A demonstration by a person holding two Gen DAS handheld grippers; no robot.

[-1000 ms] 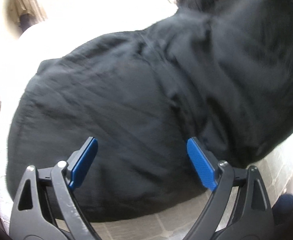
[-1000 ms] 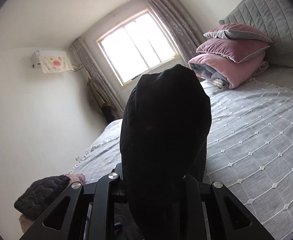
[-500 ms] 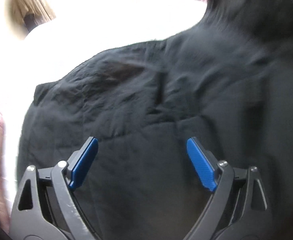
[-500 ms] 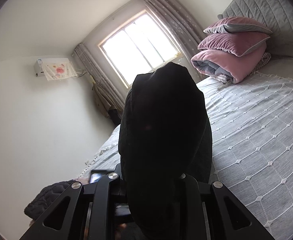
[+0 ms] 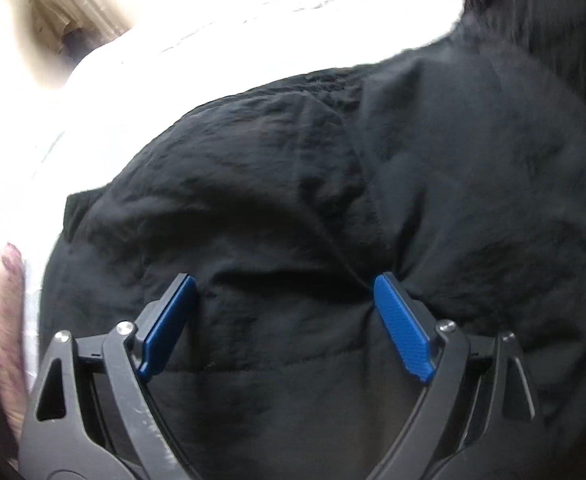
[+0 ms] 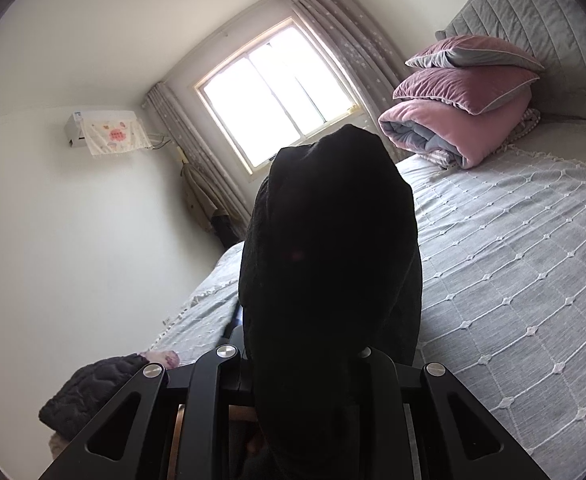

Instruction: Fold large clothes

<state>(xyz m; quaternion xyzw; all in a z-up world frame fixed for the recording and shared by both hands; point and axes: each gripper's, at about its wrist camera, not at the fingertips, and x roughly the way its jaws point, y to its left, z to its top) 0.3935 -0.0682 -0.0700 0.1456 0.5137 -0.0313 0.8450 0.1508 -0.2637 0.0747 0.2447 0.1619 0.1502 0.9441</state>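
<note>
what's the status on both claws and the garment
Left claw open over black garment. Right claw shut on garment fold, held above bed. Nothing blocking.

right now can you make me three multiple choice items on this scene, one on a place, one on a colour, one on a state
1. Where do the pink pillows lie?
A. on the floor by the window
B. stacked at the head of the bed, on a folded pink quilt
C. under the air conditioner

2. What colour are the pads on the left gripper?
A. blue
B. red
C. white

3. How does the right gripper stand?
A. open and free of cloth
B. open, resting on a pillow
C. shut on the black garment

Key: 1 B, the pillows sit on the folded pink quilt against the grey headboard. 2 A, both pads show blue beside the black garment. 3 C, the jaws stand close together and the dark cloth rises from between them.
</note>
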